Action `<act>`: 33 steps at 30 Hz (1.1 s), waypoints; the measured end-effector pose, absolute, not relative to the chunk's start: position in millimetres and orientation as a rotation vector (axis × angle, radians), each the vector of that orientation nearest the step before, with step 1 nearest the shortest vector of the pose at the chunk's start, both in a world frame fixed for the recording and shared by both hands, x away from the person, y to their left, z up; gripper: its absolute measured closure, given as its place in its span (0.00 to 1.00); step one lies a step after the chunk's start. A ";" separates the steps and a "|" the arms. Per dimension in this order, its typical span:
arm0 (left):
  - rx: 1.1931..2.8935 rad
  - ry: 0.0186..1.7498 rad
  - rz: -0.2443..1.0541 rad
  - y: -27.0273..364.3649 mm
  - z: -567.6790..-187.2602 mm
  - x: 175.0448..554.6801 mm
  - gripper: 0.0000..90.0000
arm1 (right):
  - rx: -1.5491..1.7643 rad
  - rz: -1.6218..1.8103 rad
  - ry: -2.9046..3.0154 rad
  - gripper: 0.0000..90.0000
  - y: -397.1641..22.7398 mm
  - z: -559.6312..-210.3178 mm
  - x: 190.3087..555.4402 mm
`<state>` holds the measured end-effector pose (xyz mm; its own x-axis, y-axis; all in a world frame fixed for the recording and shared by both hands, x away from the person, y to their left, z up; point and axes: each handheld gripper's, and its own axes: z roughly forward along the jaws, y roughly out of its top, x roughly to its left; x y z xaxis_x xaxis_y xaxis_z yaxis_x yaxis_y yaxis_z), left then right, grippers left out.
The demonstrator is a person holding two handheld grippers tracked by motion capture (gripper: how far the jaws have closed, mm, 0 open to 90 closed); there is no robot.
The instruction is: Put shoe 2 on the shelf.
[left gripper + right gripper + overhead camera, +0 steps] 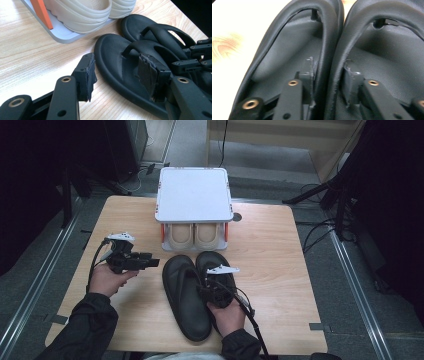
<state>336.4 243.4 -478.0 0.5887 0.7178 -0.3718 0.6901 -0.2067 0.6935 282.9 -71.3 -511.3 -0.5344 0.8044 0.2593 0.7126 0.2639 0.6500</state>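
Sitting on the wooden table (270,250) is a white shoe rack (194,194) with a pair of beige shoes (194,235) tucked under its top. Just in front of it lie two black sandals (186,295) side by side, touching. The right gripper (214,287) has one jaw inside each sandal and pinches their two inner straps (329,57) together. The left gripper (150,261) hovers to the left of the sandals, its jaws spread wide with nothing in them.
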 end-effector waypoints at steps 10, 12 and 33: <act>1.935 1.125 0.042 243.2 -478.1 336.4 0.54 | 1.534 1.110 2.397 0.85 -82.3 -508.1 287.0; 1.937 1.124 0.041 243.2 -478.1 336.5 0.54 | 1.540 1.115 2.400 0.85 -84.2 -508.0 287.7; 1.960 1.180 0.055 250.3 -479.7 332.4 0.53 | 1.076 1.139 2.751 0.85 -107.6 -483.7 296.2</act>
